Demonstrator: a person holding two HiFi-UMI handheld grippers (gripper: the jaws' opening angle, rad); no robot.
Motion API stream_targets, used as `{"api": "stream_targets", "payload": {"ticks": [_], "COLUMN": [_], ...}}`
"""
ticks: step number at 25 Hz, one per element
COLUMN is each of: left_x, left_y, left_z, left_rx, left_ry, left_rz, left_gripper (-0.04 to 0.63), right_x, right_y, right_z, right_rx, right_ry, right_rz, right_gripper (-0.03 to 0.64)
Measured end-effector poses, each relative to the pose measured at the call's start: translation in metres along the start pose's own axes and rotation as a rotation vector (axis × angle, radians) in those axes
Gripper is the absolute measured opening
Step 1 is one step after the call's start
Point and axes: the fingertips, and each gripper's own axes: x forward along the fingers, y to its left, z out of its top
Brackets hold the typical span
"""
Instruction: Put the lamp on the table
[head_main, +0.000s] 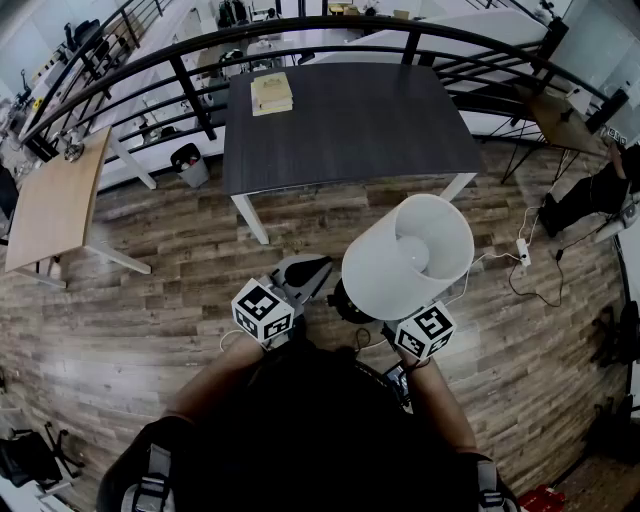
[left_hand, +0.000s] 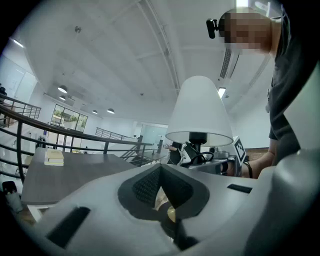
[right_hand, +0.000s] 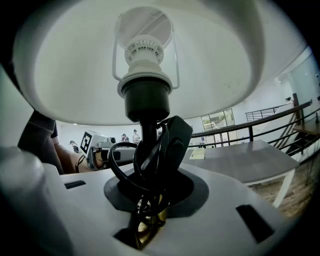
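Note:
The lamp, with a white shade and a black stem, is held upright above the wooden floor, just short of the dark table. My right gripper is shut on the stem below the shade. In the right gripper view the lamp fills the top, and its black cord is bunched round the stem between the jaws of my right gripper. My left gripper stays left of the lamp, shut and holding nothing. The left gripper view has the lamp ahead on the right and the table on the left.
A stack of books lies at the table's far left corner. A black railing curves behind the table. A light wooden table stands at the left, with a bin near it. A power strip with cables lies on the floor at the right.

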Motion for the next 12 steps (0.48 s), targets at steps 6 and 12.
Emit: {"api": "stream_targets", "payload": {"ticks": [6,12], "left_x": [-0.007,-0.025], "left_y": [0.027,0.072], "left_z": [-0.003,-0.005], "left_rx": [-0.012,-0.028], "left_ry": [-0.003,0.002], "left_rz": [0.018,0.024], "left_gripper": [0.009,0.009], "right_x": [0.019,0.062], "right_y": [-0.007,-0.003], "right_z": [-0.005,-0.008], "right_rx": [-0.001,0.003], "right_ry": [0.014,0.019], "right_rz": [-0.004,0.037], "right_gripper": [0.094,0.094]}}
